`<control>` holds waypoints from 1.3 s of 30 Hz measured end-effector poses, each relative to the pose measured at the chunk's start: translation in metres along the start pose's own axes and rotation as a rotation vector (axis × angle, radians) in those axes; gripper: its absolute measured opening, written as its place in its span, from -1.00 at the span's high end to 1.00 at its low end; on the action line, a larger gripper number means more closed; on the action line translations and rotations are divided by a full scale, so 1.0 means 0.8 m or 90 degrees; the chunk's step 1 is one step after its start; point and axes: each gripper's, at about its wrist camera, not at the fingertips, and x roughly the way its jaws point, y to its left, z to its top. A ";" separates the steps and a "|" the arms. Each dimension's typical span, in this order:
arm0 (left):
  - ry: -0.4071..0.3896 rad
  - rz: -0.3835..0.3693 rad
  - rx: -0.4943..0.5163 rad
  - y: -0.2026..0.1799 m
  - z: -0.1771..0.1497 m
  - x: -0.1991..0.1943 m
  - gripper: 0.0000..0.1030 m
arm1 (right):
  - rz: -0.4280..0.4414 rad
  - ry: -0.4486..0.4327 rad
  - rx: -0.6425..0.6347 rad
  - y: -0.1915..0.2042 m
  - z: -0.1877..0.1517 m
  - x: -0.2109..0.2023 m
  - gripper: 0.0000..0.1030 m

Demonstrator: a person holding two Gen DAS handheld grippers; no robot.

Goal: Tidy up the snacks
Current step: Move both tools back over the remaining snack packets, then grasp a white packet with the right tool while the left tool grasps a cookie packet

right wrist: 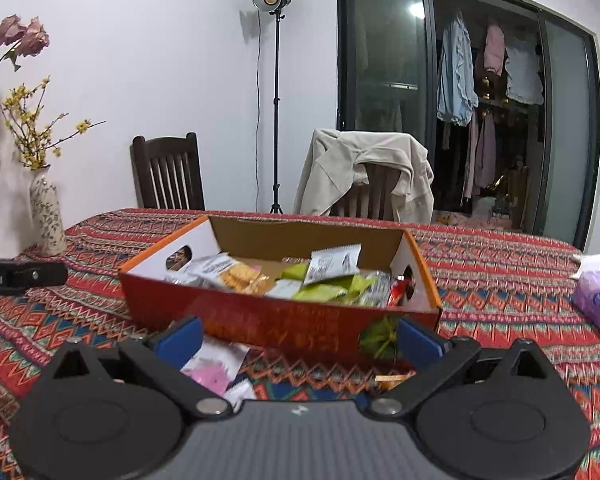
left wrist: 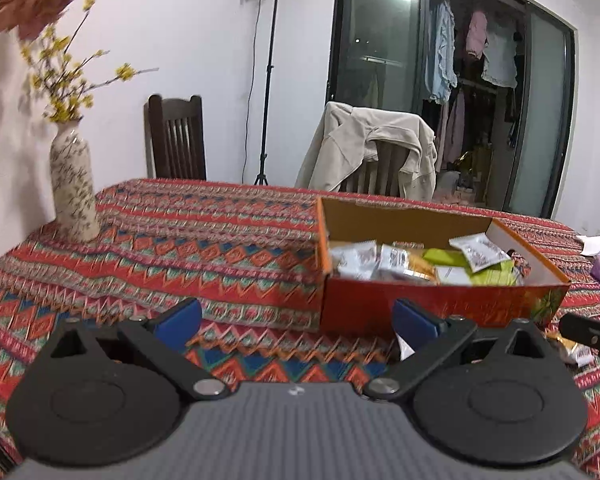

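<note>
Orange cardboard made up the box point(right wrist: 276, 320) that sat on the patterned cloth of the counter point(left wrist: 204, 240), and its near wall hid the lower part of everything inside. I could see only the tops of the snack packets point(right wrist: 284, 280) heaped in it: silver-white ones, lime-green ones, one showing yellow crackers, and a red one against the right end wall. Their printing was too blurred for me to read.

My right tool point(right wrist: 298, 338) was spread wide and empty, low in front of the box. A pale pink and white packet point(right wrist: 216, 364) lay on the cloth near its left finger, partly covered by the black linkage. A thin orange-brown edge point(right wrist: 394, 378) showed by the right finger; I could not tell what it was.

My left tool point(left wrist: 296, 320) was also released, gripping nothing, to the left of the box. A white scrap point(left wrist: 404, 346) peeped from behind its right finger, mostly hidden. Further right, a gold packet point(left wrist: 572, 350) lay half covered by the other tool's black body.

A purple tissue pack point(right wrist: 598, 306) was cut off at the right edge of the counter.
</note>
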 end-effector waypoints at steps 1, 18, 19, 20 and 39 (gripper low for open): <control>0.005 -0.001 -0.001 0.004 -0.004 -0.002 -1.00 | 0.001 0.002 0.001 0.001 -0.002 -0.002 -1.00; 0.031 -0.007 -0.024 0.033 -0.041 -0.021 -1.00 | 0.045 0.055 -0.022 0.050 -0.024 -0.001 -1.00; 0.034 -0.008 -0.026 0.034 -0.043 -0.020 -1.00 | 0.048 0.061 -0.025 0.054 -0.026 0.002 -1.00; 0.036 -0.008 -0.027 0.035 -0.044 -0.020 -1.00 | 0.052 0.066 -0.027 0.057 -0.028 0.005 -1.00; 0.048 -0.014 -0.033 0.039 -0.054 -0.022 -1.00 | 0.088 0.091 -0.024 0.060 -0.049 0.021 0.11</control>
